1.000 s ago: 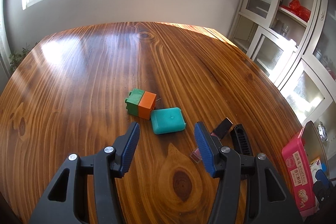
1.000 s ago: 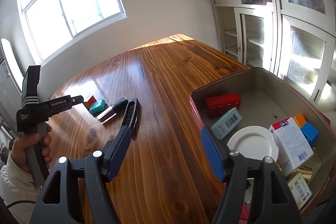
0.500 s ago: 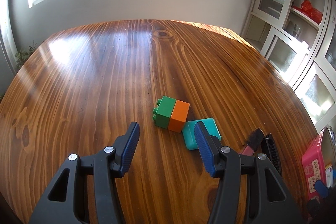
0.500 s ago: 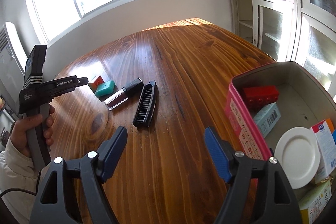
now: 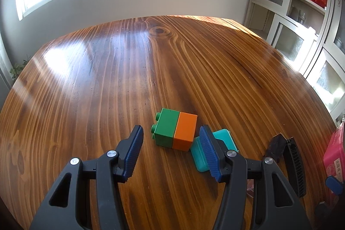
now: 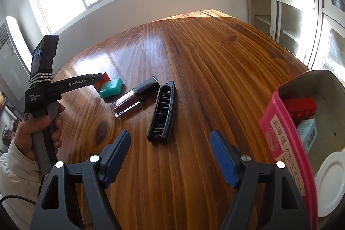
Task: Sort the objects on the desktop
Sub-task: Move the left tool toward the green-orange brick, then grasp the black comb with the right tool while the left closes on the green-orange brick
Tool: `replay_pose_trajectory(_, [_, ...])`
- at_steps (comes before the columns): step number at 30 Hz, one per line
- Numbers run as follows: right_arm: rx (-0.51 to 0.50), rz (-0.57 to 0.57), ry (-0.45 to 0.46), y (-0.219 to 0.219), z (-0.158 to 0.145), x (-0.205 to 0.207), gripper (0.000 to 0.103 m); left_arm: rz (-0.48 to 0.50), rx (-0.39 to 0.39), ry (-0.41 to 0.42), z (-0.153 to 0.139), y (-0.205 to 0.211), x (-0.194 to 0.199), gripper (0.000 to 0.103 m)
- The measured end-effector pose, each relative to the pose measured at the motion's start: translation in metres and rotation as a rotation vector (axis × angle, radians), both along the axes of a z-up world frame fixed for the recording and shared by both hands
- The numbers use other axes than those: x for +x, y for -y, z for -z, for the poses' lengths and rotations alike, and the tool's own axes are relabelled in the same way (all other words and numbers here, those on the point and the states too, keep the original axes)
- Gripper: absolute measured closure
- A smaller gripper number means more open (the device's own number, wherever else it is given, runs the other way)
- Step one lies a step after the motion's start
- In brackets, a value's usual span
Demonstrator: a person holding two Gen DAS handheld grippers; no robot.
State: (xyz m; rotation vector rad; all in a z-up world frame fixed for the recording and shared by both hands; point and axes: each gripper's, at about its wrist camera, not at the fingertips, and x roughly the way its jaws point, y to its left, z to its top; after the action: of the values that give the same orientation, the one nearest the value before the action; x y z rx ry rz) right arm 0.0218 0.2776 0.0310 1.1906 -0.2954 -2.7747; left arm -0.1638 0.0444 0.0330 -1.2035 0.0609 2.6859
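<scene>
A green-and-orange toy brick [image 5: 175,133] lies on the wooden table [image 5: 151,68], just beyond my open left gripper [image 5: 171,154]. A teal case [image 5: 215,150] lies right of it, partly behind the right finger; it also shows in the right wrist view [image 6: 111,87]. A lip gloss tube [image 6: 133,99] and a black folding comb [image 6: 163,114] lie ahead of my open, empty right gripper [image 6: 170,156]. The pink storage box [image 6: 278,135] stands at the right.
The box holds a red brick [image 6: 300,109], a white lid [image 6: 330,182] and a light blue packet [image 6: 308,135]. White glass-door cabinets [image 5: 301,14] stand beyond the table's right side. The left hand and its gripper body [image 6: 45,96] show at the left.
My left gripper has moved left and forward, so the green-and-orange brick now lies between its fingertips' lines. My right gripper has swung left, away from the box, toward the comb.
</scene>
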Motion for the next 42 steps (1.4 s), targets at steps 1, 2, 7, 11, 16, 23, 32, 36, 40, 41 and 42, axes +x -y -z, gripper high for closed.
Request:
replay_pose_trajectory(1, [0.001, -0.002, 0.002, 0.001, 0.0, -0.003, 0.024, 0.004, -0.003, 0.002, 0.001, -0.001, -0.003, 0.045])
replay_pose_trajectory(2, [0.001, -0.003, 0.004, 0.003, 0.001, -0.005, 0.024, 0.006, -0.006, 0.004, 0.002, -0.002, -0.005, 0.045])
replay_pose_trajectory(7, [-0.003, -0.006, 0.018, 0.007, 0.003, -0.016, 0.024, 0.008, -0.021, 0.021, 0.01, -0.002, -0.016, 0.045])
replay_pose_trajectory(11, [-0.001, -0.005, 0.029, 0.007, 0.007, -0.021, 0.024, 0.008, -0.017, 0.03, 0.013, -0.001, -0.022, 0.045])
replay_pose_trajectory(16, [0.001, -0.002, 0.039, 0.008, 0.009, -0.026, 0.024, 0.011, -0.011, 0.024, 0.015, 0.0, -0.023, 0.045])
replay_pose_trajectory(23, [0.012, 0.005, 0.046, 0.009, 0.01, -0.031, 0.024, 0.011, -0.005, 0.016, 0.011, 0.0, -0.021, 0.057])
replay_pose_trajectory(32, [0.056, -0.002, 0.066, 0.016, 0.016, -0.046, 0.024, -0.014, 0.011, -0.025, -0.004, 0.006, -0.013, 0.057])
replay_pose_trajectory(36, [0.086, -0.001, 0.082, 0.019, 0.02, -0.056, 0.033, -0.019, 0.017, -0.026, -0.007, 0.007, -0.01, 0.057])
replay_pose_trajectory(40, [0.112, -0.008, 0.097, 0.023, 0.023, -0.064, 0.043, -0.021, 0.02, -0.026, -0.007, 0.007, -0.008, 0.057])
replay_pose_trajectory(41, [0.126, -0.009, 0.095, 0.025, 0.024, -0.066, 0.045, -0.022, 0.022, -0.025, -0.008, 0.006, -0.007, 0.057])
replay_pose_trajectory(42, [0.136, -0.01, 0.094, 0.026, 0.024, -0.067, 0.048, -0.023, 0.023, -0.025, -0.008, 0.006, -0.007, 0.057])
